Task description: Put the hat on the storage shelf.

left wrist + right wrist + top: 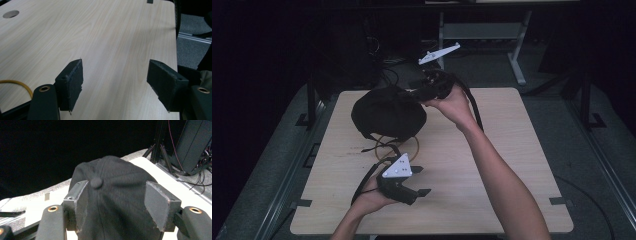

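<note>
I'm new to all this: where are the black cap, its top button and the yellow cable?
black cap (pixel 387 114), high view, on its crown.
top button (pixel 96 182), right gripper view, on its middle.
yellow cable (pixel 17 83), left gripper view, on its curve.

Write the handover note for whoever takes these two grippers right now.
Right gripper: open, jaws either side of the black cap, pads not pressing; the top button shows between them.
Left gripper: open, nothing between its jaws, held low over the bare near part of the wooden table.
Cap: sits crown up at the far left-centre of the table, with a yellow cable looping out from under its near side.
Done: cap is down on the table, not gripped.
Left: unclear from here; probably either regrip the cap or back the right gripper away.
</note>
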`<state>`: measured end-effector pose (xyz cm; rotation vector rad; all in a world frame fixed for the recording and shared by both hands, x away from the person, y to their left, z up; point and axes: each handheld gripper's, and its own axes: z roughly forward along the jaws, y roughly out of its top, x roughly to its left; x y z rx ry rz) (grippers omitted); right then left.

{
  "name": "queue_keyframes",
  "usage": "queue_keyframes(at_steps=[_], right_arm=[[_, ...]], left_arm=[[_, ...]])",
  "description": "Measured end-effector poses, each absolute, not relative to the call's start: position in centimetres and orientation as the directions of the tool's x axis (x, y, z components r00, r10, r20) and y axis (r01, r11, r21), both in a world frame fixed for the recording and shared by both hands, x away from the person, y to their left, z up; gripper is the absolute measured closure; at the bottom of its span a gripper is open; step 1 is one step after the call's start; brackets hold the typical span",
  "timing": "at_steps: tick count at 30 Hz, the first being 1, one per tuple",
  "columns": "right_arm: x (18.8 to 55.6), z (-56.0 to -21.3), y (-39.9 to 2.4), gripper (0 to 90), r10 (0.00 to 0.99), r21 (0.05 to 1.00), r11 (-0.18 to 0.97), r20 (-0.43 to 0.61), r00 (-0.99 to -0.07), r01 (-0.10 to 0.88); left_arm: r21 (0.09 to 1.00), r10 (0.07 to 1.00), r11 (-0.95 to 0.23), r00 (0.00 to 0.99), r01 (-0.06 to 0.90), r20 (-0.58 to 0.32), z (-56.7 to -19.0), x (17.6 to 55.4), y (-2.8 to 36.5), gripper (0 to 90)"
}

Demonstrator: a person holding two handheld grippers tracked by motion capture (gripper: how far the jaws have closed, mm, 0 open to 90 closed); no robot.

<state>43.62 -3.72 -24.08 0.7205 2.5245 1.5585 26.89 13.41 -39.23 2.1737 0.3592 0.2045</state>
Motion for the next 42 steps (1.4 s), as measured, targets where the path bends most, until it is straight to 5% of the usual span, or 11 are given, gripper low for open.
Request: queue_keyframes(at_steps=[42], right_arm=[[40.7, -26.9, -14.6, 20.0, 0.519, 0.837, 0.352, 0.197, -0.832, 0.419]], left_arm=[[0.8, 0.376, -0.56, 0.927, 0.215, 0.014, -40.2, 27.3, 13.0, 21.2]])
